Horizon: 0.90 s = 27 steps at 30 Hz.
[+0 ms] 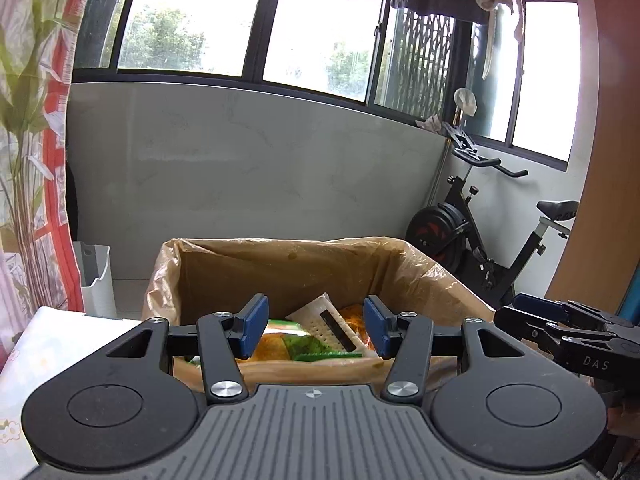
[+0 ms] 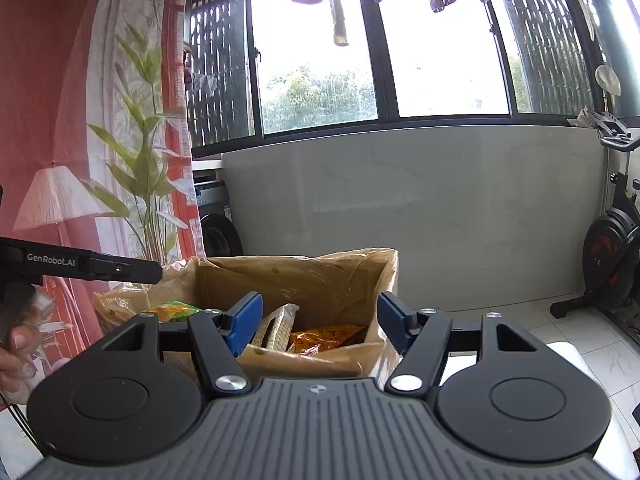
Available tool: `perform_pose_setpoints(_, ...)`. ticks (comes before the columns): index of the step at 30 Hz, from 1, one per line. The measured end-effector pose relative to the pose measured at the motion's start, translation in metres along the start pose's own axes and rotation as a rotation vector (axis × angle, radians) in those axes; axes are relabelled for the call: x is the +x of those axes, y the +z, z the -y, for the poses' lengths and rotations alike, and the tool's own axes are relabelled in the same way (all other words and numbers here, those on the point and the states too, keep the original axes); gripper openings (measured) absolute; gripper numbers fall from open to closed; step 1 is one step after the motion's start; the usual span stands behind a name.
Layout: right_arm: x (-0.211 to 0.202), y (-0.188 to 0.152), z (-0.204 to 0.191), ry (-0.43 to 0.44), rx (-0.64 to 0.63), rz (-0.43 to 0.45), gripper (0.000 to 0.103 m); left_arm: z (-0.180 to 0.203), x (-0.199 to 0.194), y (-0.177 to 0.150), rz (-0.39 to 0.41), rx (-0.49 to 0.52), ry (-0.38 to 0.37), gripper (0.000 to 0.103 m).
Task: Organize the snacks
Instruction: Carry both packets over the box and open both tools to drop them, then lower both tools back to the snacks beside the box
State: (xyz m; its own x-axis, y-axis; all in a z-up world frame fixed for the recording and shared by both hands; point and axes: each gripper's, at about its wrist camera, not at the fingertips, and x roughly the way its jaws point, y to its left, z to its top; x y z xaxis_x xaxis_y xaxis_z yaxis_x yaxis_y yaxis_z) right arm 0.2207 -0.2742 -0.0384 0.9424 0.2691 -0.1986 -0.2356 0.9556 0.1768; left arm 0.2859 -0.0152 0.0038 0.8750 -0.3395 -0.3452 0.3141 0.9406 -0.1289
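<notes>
both grippers, left (image 1: 316, 326) and right (image 2: 320, 326), parted and empty before the lined snack box (image 1: 280, 264)

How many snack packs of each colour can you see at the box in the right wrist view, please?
Orange pack: 1
Green-yellow pack: 1
White cracker pack: 1
Total: 3 in sight; the box may hide more.

Blue-padded tool (image 1: 316, 326), orange snack packet (image 2: 324, 338)
</notes>
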Motion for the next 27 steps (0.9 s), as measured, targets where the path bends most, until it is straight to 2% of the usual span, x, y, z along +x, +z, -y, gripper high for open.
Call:
perform_pose_setpoints(5, -0.022, -0.025, 0.005, -0.045, 0.027, -0.007, 0.067, -0.002, -0.021, -0.027, -0.022, -0.046, 0.01, 0.055)
perform_pose_setpoints(12, -0.023, -0.071, 0.005, -0.067, 0.06, -0.119, 0.067, 0.001, -0.022, -0.07, -0.148, -0.08, -0.005, 0.055)
perform_pose_setpoints(20, 0.003, -0.119, 0.006, -0.066, 0.042, -0.264, 0.067, -0.002, 0.011, -0.111, -0.333, -0.146, -0.031, 0.055)
perform_pose_setpoints(23, 0.014, -0.131, 0.004, -0.066, -0.004, -0.304, 0.067, -0.001, 0.029, -0.126, -0.398, -0.16, -0.013, 0.055)
perform_pose_setpoints(27, 0.022, -0.144, 0.0, -0.057, -0.071, -0.332, 0.067, 0.006, 0.049, -0.134, -0.443, -0.141, 0.017, 0.055)
